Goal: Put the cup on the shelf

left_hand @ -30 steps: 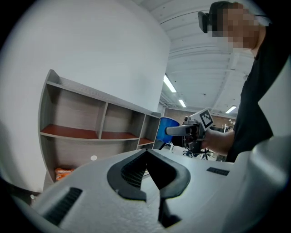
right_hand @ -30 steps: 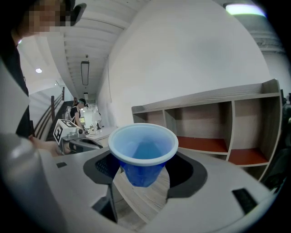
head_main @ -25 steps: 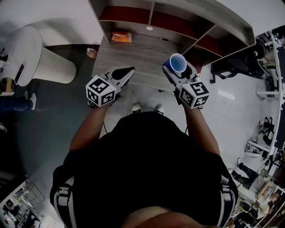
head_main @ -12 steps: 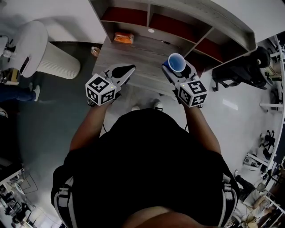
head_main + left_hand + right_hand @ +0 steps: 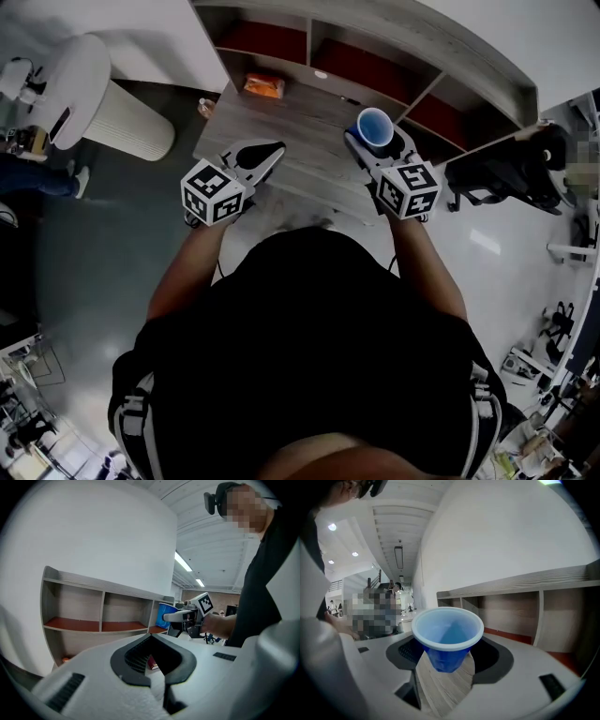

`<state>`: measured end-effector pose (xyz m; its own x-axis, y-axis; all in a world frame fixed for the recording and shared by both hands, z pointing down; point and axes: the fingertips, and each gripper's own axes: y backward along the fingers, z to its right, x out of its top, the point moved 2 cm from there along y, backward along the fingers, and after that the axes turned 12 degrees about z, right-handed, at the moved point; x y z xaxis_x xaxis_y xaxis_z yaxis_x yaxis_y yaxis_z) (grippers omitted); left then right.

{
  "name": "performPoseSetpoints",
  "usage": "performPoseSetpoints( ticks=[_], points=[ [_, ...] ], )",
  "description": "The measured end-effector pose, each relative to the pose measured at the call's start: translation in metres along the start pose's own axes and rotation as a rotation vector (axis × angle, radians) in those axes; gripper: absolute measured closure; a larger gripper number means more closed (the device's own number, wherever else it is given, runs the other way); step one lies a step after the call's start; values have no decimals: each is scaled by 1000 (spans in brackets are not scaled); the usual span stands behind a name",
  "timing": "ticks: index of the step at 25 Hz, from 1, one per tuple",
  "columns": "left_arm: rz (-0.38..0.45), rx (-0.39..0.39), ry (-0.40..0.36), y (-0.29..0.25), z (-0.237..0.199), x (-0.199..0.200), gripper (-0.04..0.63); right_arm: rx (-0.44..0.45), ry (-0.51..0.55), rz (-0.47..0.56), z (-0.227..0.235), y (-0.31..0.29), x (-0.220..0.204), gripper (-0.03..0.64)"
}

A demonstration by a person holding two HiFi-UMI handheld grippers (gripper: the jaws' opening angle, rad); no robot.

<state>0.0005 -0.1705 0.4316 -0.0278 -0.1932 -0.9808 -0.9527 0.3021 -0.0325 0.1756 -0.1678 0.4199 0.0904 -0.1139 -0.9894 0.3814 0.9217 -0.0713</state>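
While upright, blue cup [image 5: 447,639], pale-rimmed.

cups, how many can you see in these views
1. The blue cup sits upright between the right gripper's jaws, over the table in front of the shelf. More could be hidden in shelf compartments.

Our left gripper [image 5: 151,640] fills the foreground. It is white, and its dark-padded jaws meet at the tips with nothing gripped. Through the hollow between them we see a small red thing [image 5: 153,663]. Beyond stands the wooden shelf [image 5: 101,599], its open compartments floored in reddish brown, against a white wall. To the right our right gripper [image 5: 180,616], marker cube uppermost, holds the blue cup [image 5: 162,611] upright, seen against the shelf's right end.
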Motion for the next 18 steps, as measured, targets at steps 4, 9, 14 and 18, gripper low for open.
performPoseSetpoints(
  ticks=[4, 9, 14, 18],
  points=[
    [11, 7, 17, -6, 1, 4, 578, 11, 1, -3, 10, -3, 1, 314],
    [12, 16, 14, -16, 0, 5, 578, 3, 7, -14, 24, -8, 1, 314],
    [38, 58, 7, -15, -9, 9, 578, -10, 16, -25, 37, -17, 0, 314],
    [45, 88, 8, -12, -15, 8, 578, -3, 29, -32, 45, -28, -2, 314]
  ],
)
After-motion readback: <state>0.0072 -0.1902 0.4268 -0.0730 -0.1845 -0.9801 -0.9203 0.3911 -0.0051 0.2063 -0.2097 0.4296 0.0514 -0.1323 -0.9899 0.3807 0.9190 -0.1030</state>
